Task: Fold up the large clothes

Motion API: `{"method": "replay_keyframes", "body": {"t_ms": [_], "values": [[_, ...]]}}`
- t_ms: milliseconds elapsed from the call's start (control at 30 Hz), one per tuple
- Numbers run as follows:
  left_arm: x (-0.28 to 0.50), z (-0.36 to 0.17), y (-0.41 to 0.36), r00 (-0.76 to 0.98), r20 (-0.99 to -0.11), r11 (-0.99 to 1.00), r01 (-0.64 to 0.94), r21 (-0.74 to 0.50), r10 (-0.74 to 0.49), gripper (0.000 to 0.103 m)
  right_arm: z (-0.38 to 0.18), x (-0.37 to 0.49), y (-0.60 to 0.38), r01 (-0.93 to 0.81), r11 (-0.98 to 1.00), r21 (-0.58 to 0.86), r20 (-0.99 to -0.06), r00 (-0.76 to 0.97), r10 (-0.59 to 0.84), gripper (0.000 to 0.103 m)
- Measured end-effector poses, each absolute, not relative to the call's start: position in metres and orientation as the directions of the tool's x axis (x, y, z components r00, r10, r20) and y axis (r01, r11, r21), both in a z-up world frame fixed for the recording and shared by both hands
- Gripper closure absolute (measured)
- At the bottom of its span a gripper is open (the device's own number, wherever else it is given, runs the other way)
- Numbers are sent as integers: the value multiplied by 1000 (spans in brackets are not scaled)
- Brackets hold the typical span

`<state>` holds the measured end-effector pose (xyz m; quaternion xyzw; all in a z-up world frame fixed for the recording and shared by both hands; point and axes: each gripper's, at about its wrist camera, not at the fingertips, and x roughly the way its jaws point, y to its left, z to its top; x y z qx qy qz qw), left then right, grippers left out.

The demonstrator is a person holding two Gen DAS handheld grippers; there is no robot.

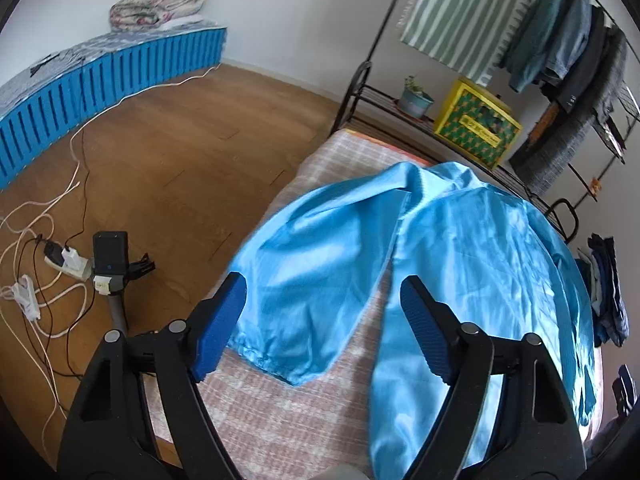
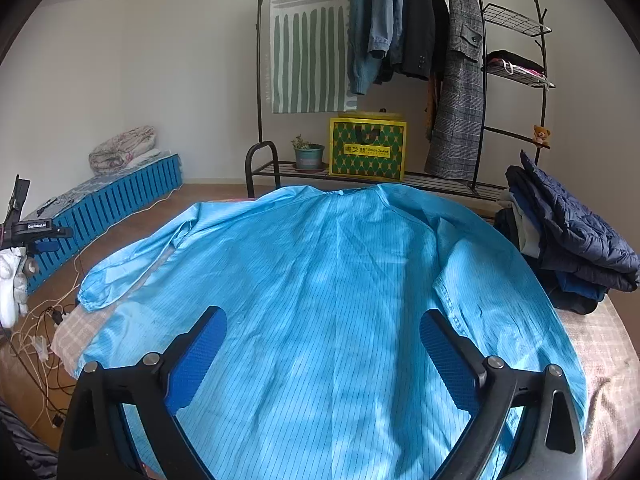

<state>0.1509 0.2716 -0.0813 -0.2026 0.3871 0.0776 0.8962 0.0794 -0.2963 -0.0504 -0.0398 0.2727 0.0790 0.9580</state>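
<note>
A large light-blue pinstriped coat (image 2: 320,288) lies spread flat, back up, on a bed with a pink checked cover (image 2: 616,344). Its left sleeve (image 1: 304,280) lies out over the bed's left side, with the elastic cuff (image 1: 264,360) near the bed edge. My left gripper (image 1: 324,320) is open and empty, hovering above that sleeve near the cuff. My right gripper (image 2: 322,356) is open and empty, hovering above the coat's lower back. The right sleeve (image 2: 500,300) lies folded in along the coat's right side.
A pile of folded dark clothes (image 2: 568,236) sits on the bed's right side. A metal clothes rack (image 2: 400,40) with hanging coats, a yellow box (image 2: 366,148) and a plant pot (image 2: 308,156) stands behind the bed. Cables and power strips (image 1: 48,272) lie on the wooden floor at left, near a blue mattress (image 1: 100,80).
</note>
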Motion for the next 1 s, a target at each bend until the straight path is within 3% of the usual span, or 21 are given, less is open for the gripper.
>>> {"method": "replay_keyframes", "body": {"t_ms": [200,400,533,600,633,667,833,1000], "values": [[175,-144,329,582,-811,814,-441,-379,-62,26,-65,82,-297,-175,983,-48,-557,822,119,5],[189,-178,335,523,-847,782,-489,-387,-93,36,-73,84,-292,-185,981,-63,-580,807,115,5],[200,-194,326,486,-865,796,-470,-382,-128,58,-75,84,-289,-208,976,-63,-585,800,133,6],[204,-201,320,467,-874,809,-458,-369,-135,76,-76,83,-285,-220,973,-71,-586,798,138,7],[206,-203,318,456,-882,819,-456,-348,-121,97,-77,83,-283,-226,971,-73,-591,794,140,9],[207,-203,317,451,-887,824,-461,-328,-100,101,-78,83,-282,-233,970,-74,-598,788,144,10],[206,-161,308,565,-822,842,-408,-354,-72,103,-85,88,-279,-260,964,-52,-645,746,166,29],[192,-86,265,698,-709,904,-232,-360,-103,103,-91,95,-286,-251,968,13,-690,699,190,42]]}}
